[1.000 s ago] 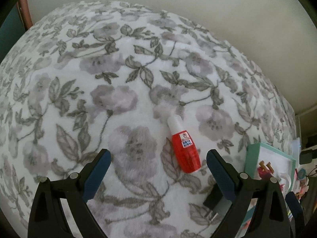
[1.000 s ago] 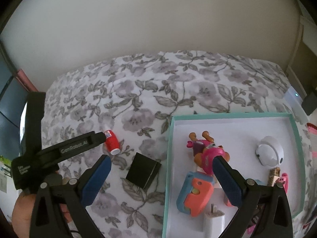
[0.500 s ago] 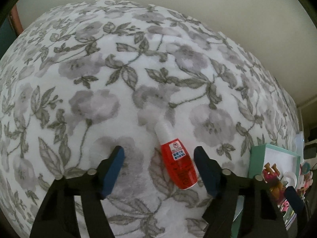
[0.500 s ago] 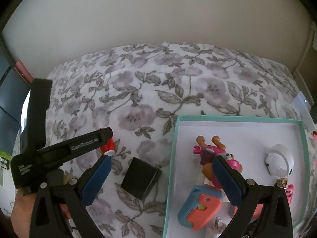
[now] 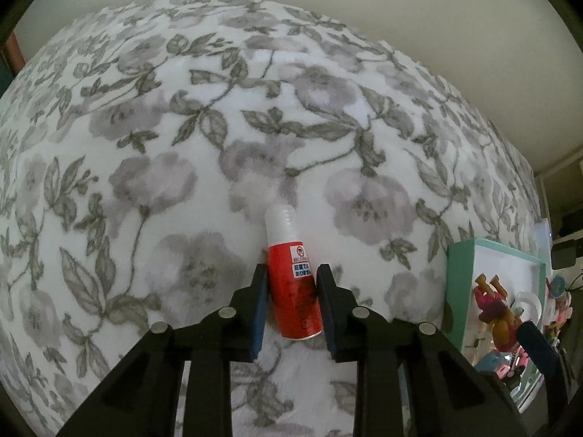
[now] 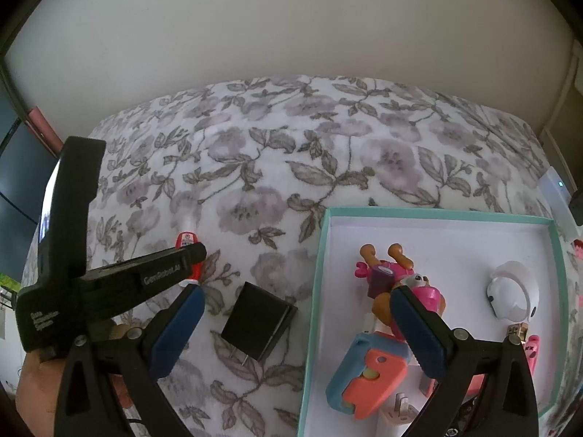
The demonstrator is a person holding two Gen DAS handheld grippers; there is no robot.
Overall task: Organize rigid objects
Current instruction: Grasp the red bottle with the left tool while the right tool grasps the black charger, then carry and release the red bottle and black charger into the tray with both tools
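A small red bottle [image 5: 291, 284] with a white cap lies on the floral blanket. My left gripper [image 5: 290, 273] is shut on the bottle's red body, one pad on each side; it also shows in the right wrist view [image 6: 186, 255], with the bottle [image 6: 185, 241] partly hidden behind it. My right gripper [image 6: 297, 302] is open and empty, hovering above the left edge of the teal box [image 6: 317, 255]. A black plug adapter [image 6: 257, 315] lies on the blanket between the bottle and the box.
The teal box [image 5: 460, 284] holds a pink toy dog [image 6: 404, 280], a blue and coral toy [image 6: 364, 378], a white round gadget [image 6: 512, 293] and a white plug [image 6: 399, 409]. A white wall runs behind the bed.
My left gripper moved forward over the red bottle and its jaws closed from wide open onto the bottle's body. My right gripper shifted slightly and stays open.
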